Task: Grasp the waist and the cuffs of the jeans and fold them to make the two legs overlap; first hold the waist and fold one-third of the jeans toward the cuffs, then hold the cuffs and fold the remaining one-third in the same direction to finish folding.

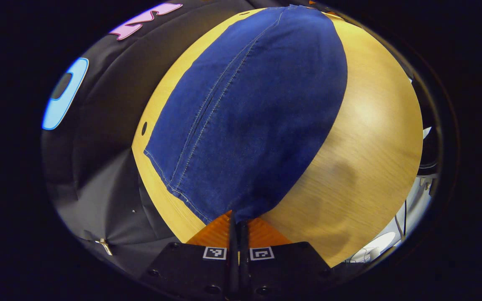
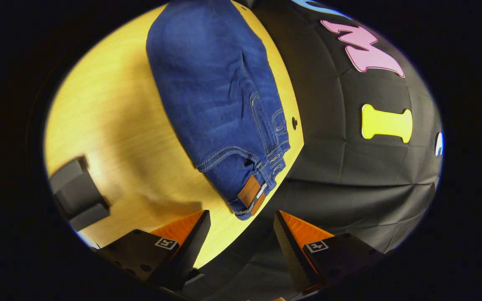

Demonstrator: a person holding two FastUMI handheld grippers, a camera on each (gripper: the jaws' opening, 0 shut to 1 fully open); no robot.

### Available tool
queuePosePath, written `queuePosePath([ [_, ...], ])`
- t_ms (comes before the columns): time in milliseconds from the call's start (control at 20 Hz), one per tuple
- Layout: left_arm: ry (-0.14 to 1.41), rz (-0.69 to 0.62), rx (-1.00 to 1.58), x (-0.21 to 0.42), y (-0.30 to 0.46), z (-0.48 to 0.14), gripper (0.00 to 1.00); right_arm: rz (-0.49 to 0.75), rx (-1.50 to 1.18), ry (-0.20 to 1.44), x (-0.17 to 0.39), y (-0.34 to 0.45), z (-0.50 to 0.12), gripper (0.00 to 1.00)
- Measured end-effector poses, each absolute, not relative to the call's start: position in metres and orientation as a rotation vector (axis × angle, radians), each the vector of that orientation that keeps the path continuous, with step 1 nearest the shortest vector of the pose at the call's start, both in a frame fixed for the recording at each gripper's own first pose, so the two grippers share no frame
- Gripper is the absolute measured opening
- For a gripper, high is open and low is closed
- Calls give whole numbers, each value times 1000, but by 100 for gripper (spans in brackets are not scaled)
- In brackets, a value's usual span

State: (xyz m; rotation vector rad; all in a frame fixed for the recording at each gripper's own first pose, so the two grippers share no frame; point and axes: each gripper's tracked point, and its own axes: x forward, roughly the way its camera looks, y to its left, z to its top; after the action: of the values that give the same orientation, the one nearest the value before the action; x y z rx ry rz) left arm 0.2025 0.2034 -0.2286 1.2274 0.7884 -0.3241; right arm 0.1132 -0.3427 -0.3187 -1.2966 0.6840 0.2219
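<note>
Blue jeans (image 1: 249,113) lie flat along the wooden bench (image 1: 370,138), legs overlapped | left gripper (image 1: 238,225): jaws closed on the cuff end | right gripper (image 2: 241,232): jaws open, just short of the waist (image 2: 251,194) | denim likely soft, fairly heavy; grip hems | no containers seen

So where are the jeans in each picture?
Left gripper view: the jeans fill the middle, running from the top down to the left gripper, whose fingers are closed on the near edge.
Right gripper view: the jeans lie top centre, waist end with the brown patch nearest the open right gripper.
Shared landmark: the wooden table with a small dark hole beside the jeans.
</note>
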Motion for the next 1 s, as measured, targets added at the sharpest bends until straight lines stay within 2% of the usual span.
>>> queuePosePath([
  [250, 805, -283, 1205, 205, 203, -228, 6, 284, -1396, 591, 144, -326, -325, 93],
  [350, 810, -280, 1208, 206, 202, -229, 6, 323, -1451, 573, 152, -319, -332, 89],
  [500, 808, -259, 1185, 207, 201, -228, 6, 363, -1445, 604, 161, -319, -345, 74],
  [550, 803, -250, 1184, 207, 201, -228, 6, 374, -1435, 616, 163, -319, -349, 61],
  [600, 799, -238, 1185, 208, 200, -228, 6, 389, -1429, 626, 162, -317, -352, 41],
  [700, 790, -220, 1188, 209, 199, -228, 6, 403, -1429, 627, 163, -316, -354, 30],
  [750, 784, -212, 1188, 210, 200, -228, 6, 406, -1431, 634, 162, -319, -356, 17],
  [800, 780, -203, 1191, 211, 200, -228, 6, 410, -1414, 641, 166, -317, -354, 17],
  [900, 776, -189, 1183, 210, 200, -227, 6, 420, -1356, 680, 167, -318, -354, 6],
  [1000, 793, -199, 1137, 210, 198, -227, 6, 461, -1321, 720, 169, -316, -353, 6],
])
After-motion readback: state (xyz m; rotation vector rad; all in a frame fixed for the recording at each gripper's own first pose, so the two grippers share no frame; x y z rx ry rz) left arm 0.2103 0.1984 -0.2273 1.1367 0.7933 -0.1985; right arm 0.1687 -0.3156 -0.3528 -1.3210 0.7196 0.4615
